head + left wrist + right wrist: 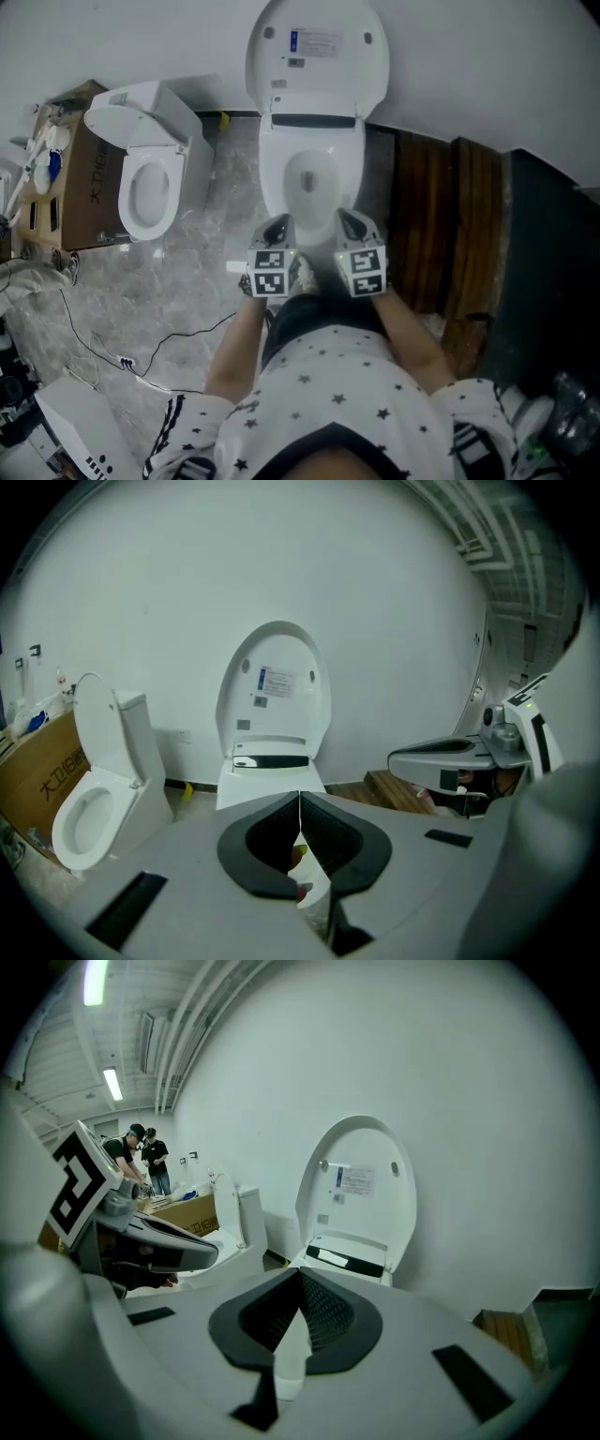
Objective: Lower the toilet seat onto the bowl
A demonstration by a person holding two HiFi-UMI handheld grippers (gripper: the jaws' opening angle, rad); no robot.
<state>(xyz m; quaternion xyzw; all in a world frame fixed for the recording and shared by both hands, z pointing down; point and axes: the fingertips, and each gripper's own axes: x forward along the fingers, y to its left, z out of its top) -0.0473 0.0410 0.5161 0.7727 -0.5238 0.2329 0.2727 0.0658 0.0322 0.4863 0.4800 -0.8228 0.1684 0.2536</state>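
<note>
The white toilet [272, 183] stands against the wall at the top middle of the head view. Its lid [317, 56] is raised upright, label side facing out, above a dark strip at the hinge. A flat white ring rims the bowl; I cannot tell seat from rim. My left gripper [277, 227] and right gripper [352, 223] hover side by side over the bowl's near end, both shut with nothing between the jaws. The left gripper view shows the lid [274, 682] beyond the left gripper [299, 803]. The right gripper view shows the lid [361, 1180] past the right gripper [300, 1290].
A second white toilet [150, 159] stands to the left, beside a cardboard box [80, 187]. Dark wooden planks [441, 216] lie right of the toilet. Black cables [122, 352] trail over the marbled floor. Two people [142, 1152] stand far off by the box.
</note>
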